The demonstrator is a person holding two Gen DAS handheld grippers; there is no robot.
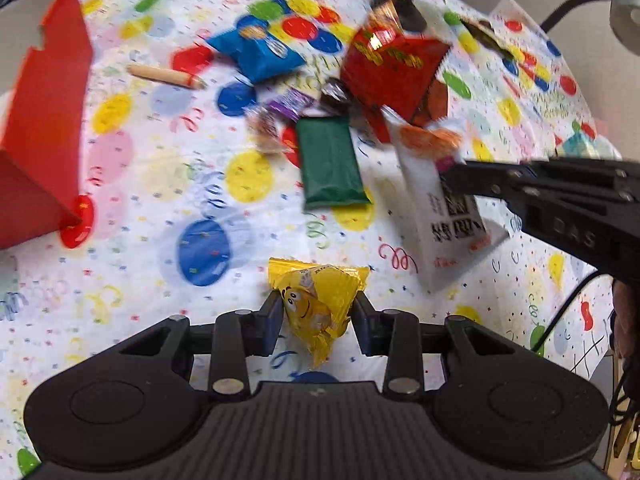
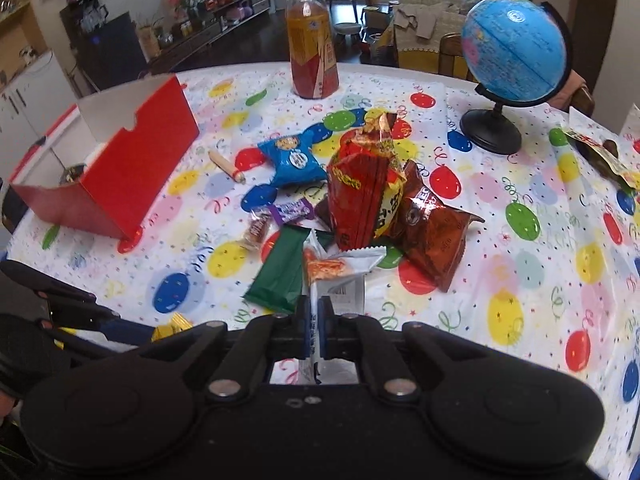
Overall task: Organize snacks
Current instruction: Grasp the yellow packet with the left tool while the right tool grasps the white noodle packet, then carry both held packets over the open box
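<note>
My left gripper [image 1: 318, 320] is shut on a yellow candy packet [image 1: 316, 300], held just above the tablecloth. My right gripper [image 2: 316, 328] is shut on the edge of a white packet [image 2: 352, 264] with an orange picture, which hangs lifted beside the pile; in the left wrist view the same white packet [image 1: 436, 208] shows at the right. The loose pile holds a red bag [image 2: 360, 200], a brown bag [image 2: 432, 236], a blue packet [image 2: 294, 160], a green bar [image 2: 280, 272] and small wrapped candies [image 2: 292, 210]. An open red box [image 2: 120, 172] stands at the left.
A drink bottle [image 2: 312, 40] stands at the table's far edge and a blue globe [image 2: 512, 48] at the back right. A wooden peg [image 2: 228, 166] lies between box and pile. A dark packet [image 2: 596, 156] lies at the far right. The confetti tablecloth [image 2: 500, 260] covers the table.
</note>
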